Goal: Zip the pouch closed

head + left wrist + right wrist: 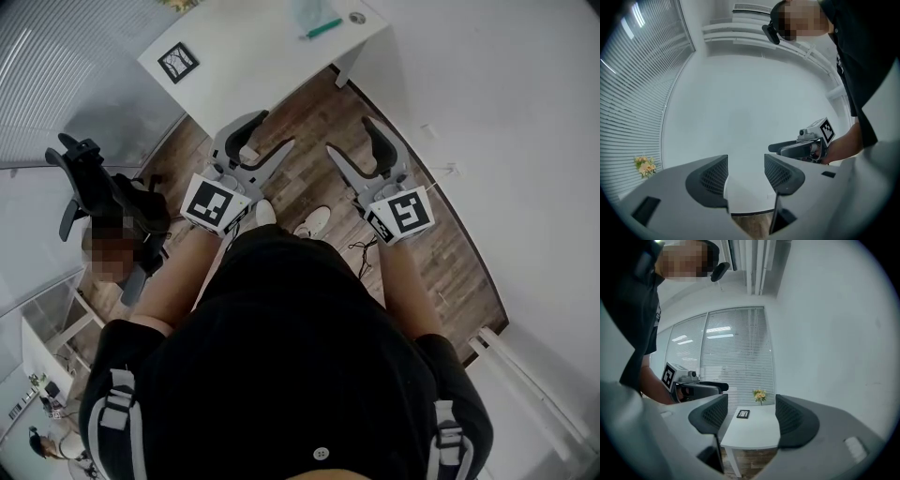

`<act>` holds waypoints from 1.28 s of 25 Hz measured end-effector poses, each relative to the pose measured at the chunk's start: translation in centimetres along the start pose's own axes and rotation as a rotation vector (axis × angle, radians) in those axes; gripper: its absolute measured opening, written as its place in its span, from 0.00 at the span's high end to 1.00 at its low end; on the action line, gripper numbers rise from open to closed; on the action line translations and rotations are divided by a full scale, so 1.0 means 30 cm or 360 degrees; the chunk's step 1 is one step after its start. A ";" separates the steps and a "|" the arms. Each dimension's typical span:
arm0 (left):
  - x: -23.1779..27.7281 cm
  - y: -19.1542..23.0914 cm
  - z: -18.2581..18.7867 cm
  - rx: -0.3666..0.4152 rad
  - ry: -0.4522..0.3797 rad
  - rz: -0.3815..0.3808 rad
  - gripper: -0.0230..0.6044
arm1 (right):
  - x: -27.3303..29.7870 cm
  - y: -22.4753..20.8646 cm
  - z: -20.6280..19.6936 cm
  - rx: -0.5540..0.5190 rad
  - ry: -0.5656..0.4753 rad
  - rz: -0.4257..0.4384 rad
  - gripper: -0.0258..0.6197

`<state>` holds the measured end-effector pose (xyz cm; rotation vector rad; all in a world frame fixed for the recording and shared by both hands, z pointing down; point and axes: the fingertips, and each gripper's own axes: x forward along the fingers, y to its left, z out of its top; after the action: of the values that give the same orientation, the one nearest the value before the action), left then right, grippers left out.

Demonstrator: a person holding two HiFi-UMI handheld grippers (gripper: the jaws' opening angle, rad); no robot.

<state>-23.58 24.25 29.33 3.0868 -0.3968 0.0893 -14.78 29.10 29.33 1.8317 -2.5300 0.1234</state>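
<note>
A person stands on a wood-plank floor facing a white table set against a plain white wall, with slatted blinds along the left side of the room. The left gripper and right gripper are held level side by side short of the table, each with its jaws spread apart and nothing between them. The clear pouch, with a green strip across it, lies at the table's far end, well apart from both grippers. A black-framed marker card sits on the tabletop, and a small bunch of flowers stands at its edge. A black office chair is at left.
</note>
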 end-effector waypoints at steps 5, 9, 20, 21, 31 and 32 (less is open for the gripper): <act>0.017 0.009 0.004 0.0012 -0.0005 0.0025 0.57 | 0.002 -0.018 0.006 -0.0012 -0.0012 -0.0003 0.47; 0.040 0.006 -0.002 0.0039 0.0015 0.0053 0.54 | -0.003 -0.047 0.008 -0.0007 -0.0018 -0.0006 0.42; 0.152 -0.029 -0.003 0.0041 0.0013 0.0150 0.47 | -0.067 -0.162 0.006 0.0009 -0.0046 0.0042 0.40; 0.167 -0.040 -0.005 0.0039 0.0015 0.0149 0.47 | -0.075 -0.174 0.005 0.0012 -0.0048 0.0052 0.40; 0.307 -0.139 -0.006 0.0057 0.0033 0.0133 0.47 | -0.137 -0.290 -0.006 0.0025 -0.0047 0.0117 0.40; 0.315 -0.138 -0.006 0.0059 0.0035 0.0135 0.47 | -0.136 -0.298 -0.007 0.0029 -0.0050 0.0118 0.40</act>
<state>-13.40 25.88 29.99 3.1019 -0.5308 0.1336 -5.03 30.21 29.79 1.7607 -2.6272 0.1205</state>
